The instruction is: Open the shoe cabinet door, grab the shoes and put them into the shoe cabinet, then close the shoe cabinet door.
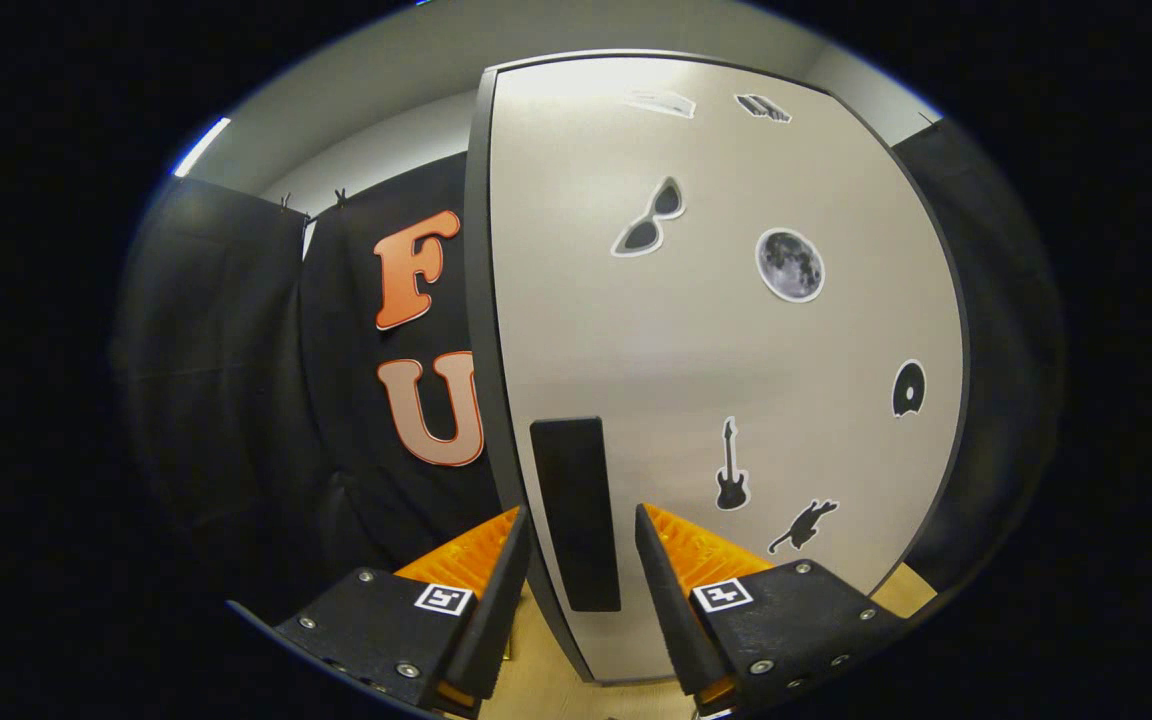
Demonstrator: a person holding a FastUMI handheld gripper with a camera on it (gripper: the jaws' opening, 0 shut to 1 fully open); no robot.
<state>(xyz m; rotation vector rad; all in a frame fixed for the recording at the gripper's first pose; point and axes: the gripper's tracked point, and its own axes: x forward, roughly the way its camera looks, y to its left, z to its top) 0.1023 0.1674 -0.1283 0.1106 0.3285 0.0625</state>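
Nearest, the gripper [581, 545] fingers stand wide apart, holding nothing — the dark upright handle [576, 512] lies between them, untouched. Beyond, the shoe cabinet door [716, 340] — long axis vertical — faces the fingers, stickers scattered across it.

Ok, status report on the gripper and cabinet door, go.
Gripper open, fingers either side of the black handle. Cabinet door looks closed. Contact with handle unclear. Nothing in the way.

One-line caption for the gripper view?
Open gripper lined up on the dark handle of the closed, sticker-covered cabinet door.
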